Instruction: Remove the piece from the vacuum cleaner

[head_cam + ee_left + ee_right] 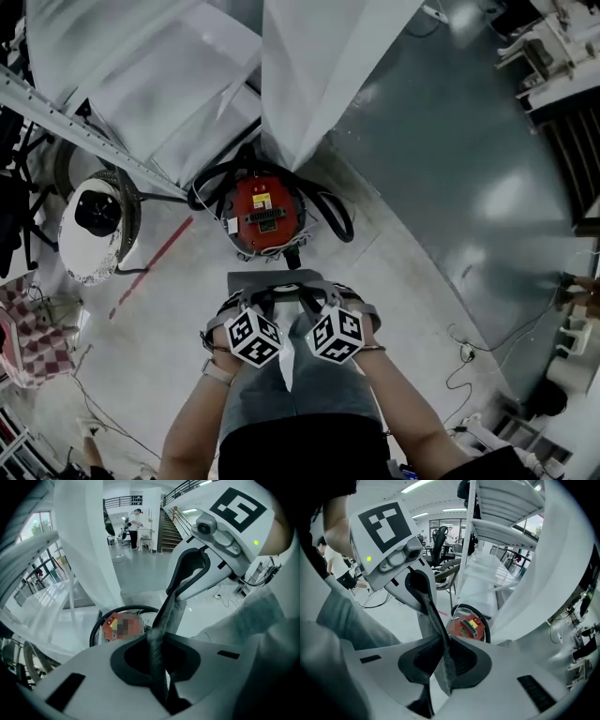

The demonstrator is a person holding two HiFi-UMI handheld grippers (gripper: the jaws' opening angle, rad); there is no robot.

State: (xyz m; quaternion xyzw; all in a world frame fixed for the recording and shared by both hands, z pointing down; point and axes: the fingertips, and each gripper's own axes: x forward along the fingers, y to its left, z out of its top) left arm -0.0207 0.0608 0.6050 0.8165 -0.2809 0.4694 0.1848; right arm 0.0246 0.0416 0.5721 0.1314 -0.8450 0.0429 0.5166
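The red vacuum cleaner (262, 217) stands on the floor in front of me, ringed by its black hose (333, 216). A grey fabric piece (277, 280) is held up flat over the floor, just short of the cleaner. My left gripper (251, 302) is shut on its left edge and my right gripper (323, 300) is shut on its right edge. In the left gripper view the fabric piece (159, 634) runs from my left gripper (157, 667) up to the right gripper (187, 576). In the right gripper view it (436, 616) is pinched in my right gripper (440, 663), with the cleaner (465, 627) behind.
White sheeting (309, 75) hangs over metal shelving just behind the cleaner. A round white object with a black cap (94, 220) sits at the left, beside a red floor line (150, 267). Cables trail on the floor at the right (469, 352). A person (135, 527) stands far off.
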